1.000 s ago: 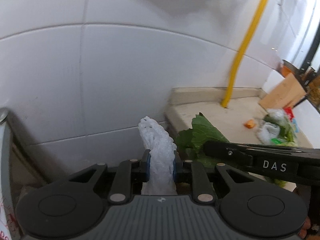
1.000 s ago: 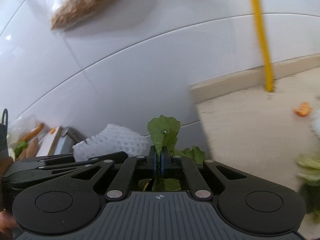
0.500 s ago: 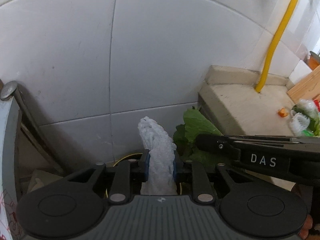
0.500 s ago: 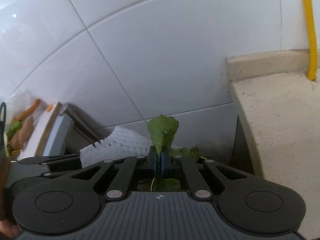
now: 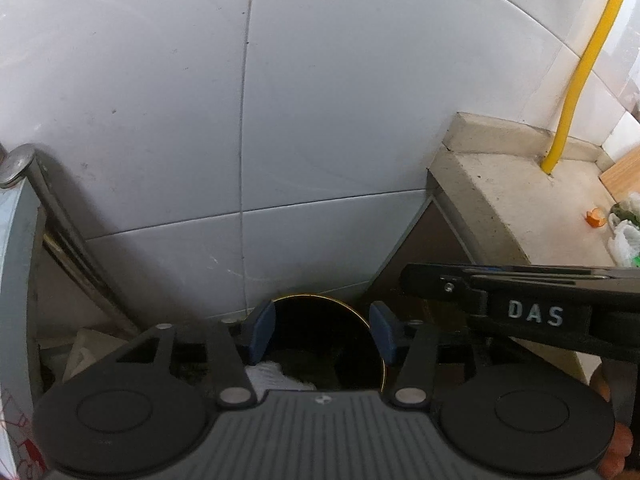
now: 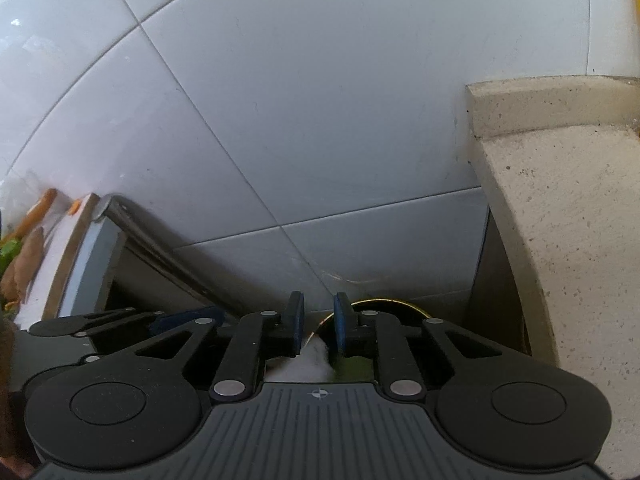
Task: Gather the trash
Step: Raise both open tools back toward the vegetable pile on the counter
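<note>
Bin (image 5: 320, 308), dark inside with a thin gold rim, stands on the floor against the white tiled wall (image 5: 320, 100), in the gap between a grey cabinet (image 5: 16, 280) at the left and a stone counter (image 5: 500, 208) at the right. Left gripper (image 5: 322, 332) hangs over the bin's mouth, pointing steeply down; its blue pads (image 5: 262, 330) are parted and opening wider, with nothing between them. White foam net (image 5: 272, 374) lies below, inside the bin near its left edge, partly hidden by the gripper body. Right gripper (image 6: 318, 332) hovers over the same bin (image 6: 380, 304), its pads (image 6: 340, 328) a little apart and opening, gripping nothing. Under them in the right view the foam net (image 6: 312, 360) shows as a white patch, and a green leaf (image 6: 354, 366) lies just to its right, both down in the bin. In the left view the right gripper (image 5: 412, 280) crosses from the right, seen side-on, with white letters on its arm. Yellow pipe (image 5: 580, 72) rises from the far end of the counter along the wall. Far right on the counter sit an orange scrap (image 5: 595, 216) and white bags with greens (image 5: 624, 232), well apart from the bin. On the cabinet top, at the left of the right view, lie carrots (image 6: 36, 216) and some greens.
</note>
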The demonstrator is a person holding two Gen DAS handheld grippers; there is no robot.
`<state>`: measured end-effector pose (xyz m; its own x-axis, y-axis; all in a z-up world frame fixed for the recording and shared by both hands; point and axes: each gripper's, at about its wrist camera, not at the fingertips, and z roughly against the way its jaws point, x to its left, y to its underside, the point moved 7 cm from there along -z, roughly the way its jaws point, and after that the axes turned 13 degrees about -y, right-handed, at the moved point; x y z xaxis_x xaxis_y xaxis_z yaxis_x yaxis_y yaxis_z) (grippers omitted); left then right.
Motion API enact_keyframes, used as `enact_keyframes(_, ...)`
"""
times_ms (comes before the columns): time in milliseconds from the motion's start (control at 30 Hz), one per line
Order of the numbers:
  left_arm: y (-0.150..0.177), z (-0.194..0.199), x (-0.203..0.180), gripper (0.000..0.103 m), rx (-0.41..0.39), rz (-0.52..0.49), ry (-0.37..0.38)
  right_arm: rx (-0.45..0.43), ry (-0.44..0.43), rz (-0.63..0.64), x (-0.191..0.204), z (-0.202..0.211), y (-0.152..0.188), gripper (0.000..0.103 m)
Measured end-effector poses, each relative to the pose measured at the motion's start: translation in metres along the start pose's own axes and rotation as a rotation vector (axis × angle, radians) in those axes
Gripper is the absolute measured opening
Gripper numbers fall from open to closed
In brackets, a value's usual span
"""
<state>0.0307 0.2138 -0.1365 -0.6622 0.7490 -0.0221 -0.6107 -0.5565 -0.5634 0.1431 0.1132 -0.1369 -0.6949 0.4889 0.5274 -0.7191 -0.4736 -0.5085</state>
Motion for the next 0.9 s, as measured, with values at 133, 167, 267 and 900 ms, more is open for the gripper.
enact_keyframes(133, -0.002, 0.005, 0.001, 0.046, -0.001, 0.007, 0.014, -0.01, 0.015, -0.018, -0.003, 0.008, 0.001, 0.027)
enact_keyframes(167, -0.002, 0.006, 0.0, 0.046, -0.006, 0.005, 0.015, -0.014, 0.017, -0.02, -0.004, 0.012, 0.002, 0.029)
enact_keyframes(267, -0.001, 0.014, -0.006, 0.046, -0.024, -0.008, 0.032, -0.04, 0.03, -0.026, -0.003, 0.026, 0.004, 0.038)
enact_keyframes(900, 0.002, 0.066, -0.054, 0.049, -0.113, -0.124, 0.148, -0.225, 0.138, -0.058, 0.005, 0.108, 0.027, 0.048)
